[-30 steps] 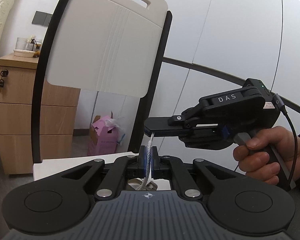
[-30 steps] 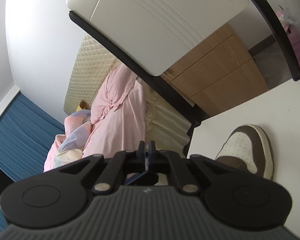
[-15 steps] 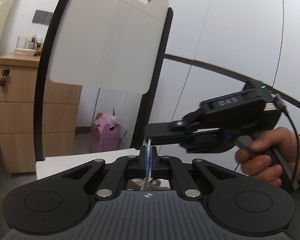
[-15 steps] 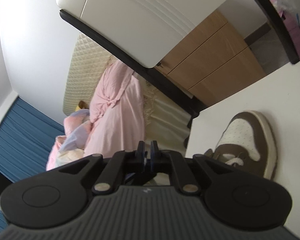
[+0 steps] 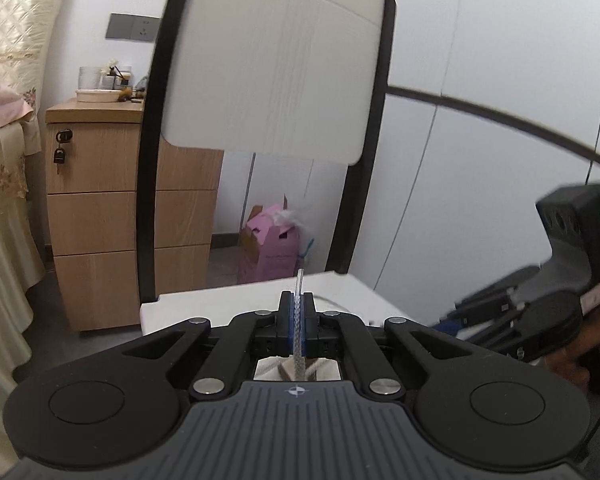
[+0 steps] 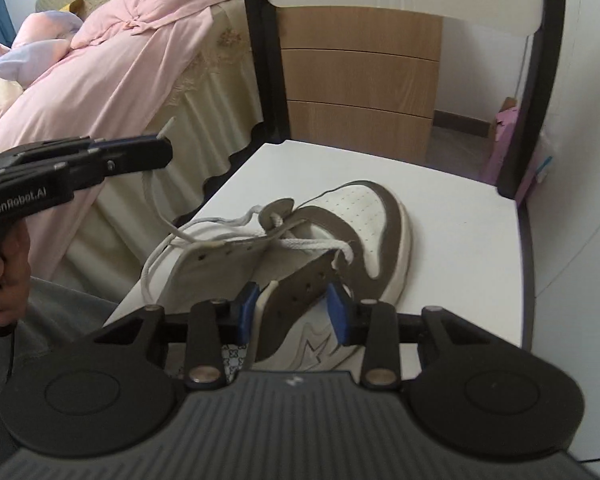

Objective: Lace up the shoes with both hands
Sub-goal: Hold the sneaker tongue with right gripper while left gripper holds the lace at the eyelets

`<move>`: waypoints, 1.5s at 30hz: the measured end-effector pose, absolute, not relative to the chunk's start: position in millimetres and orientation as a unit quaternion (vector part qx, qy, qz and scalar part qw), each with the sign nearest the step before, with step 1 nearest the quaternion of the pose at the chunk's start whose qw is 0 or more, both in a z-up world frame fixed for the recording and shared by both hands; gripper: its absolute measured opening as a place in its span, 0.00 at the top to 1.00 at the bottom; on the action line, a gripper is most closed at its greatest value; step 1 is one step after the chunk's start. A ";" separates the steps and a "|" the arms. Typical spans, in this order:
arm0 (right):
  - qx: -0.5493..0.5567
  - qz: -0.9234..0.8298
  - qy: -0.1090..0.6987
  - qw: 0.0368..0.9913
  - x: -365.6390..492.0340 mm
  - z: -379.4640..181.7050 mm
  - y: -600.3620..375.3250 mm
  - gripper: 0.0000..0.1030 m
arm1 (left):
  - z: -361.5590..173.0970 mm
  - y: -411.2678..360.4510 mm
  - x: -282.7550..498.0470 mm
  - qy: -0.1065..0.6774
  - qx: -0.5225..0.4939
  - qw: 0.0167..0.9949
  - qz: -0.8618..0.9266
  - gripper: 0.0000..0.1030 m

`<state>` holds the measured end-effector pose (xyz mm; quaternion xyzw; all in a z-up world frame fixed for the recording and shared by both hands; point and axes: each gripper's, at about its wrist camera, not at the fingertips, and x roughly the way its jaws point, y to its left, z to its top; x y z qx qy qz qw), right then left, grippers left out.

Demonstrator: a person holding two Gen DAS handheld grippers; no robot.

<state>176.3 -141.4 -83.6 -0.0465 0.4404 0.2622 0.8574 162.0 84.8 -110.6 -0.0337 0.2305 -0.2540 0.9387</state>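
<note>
A brown and white sneaker (image 6: 364, 220) lies on the white chair seat (image 6: 460, 248), its white lace (image 6: 316, 245) threaded through the lowest eyelets. My left gripper (image 5: 297, 308) is shut on one lace end (image 5: 297, 332), whose tip sticks up past the pads. In the right wrist view the left gripper (image 6: 162, 152) hangs left of the shoe, with the lace running down from it. My right gripper (image 6: 292, 312) points down at the shoe and its jaws are opening. The brown eyelet flap (image 6: 300, 284) shows between its blue pads (image 6: 338, 312), untouched.
The chair's white back (image 5: 276, 60) and black frame (image 6: 266, 60) rise behind the seat. A wooden drawer cabinet (image 5: 96, 216) stands beyond, a pink box (image 5: 268, 248) sits on the floor, and a bed with a pink cover (image 6: 112, 60) lies left.
The right gripper let go of the lace tip, rolled and swung down toward the shoe, and its jaws opened. The left gripper kept its hold on the lace.
</note>
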 end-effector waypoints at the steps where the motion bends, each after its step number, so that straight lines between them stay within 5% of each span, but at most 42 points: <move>1: -0.052 0.271 0.436 0.857 177.0 -84.7 -140.7 0.64 | -111.3 83.2 161.1 0.233 -0.025 0.937 -0.258 0.96; 8: 0.002 0.360 0.424 0.831 185.3 -89.9 -148.5 0.75 | -120.0 68.5 152.2 0.250 0.055 0.923 -0.286 0.96; 18: 0.374 0.285 0.475 0.743 198.9 -134.5 -215.3 0.76 | -140.0 36.7 142.5 0.260 0.190 0.901 -0.292 0.96; 34: 0.412 0.278 0.482 0.721 199.8 -140.8 -222.8 0.76 | -152.0 6.9 140.2 0.255 0.297 0.867 -0.308 0.97; 45: 0.407 0.285 0.484 0.720 201.4 -142.6 -222.8 0.76 | -151.3 7.8 151.1 0.287 0.257 0.871 -0.305 0.97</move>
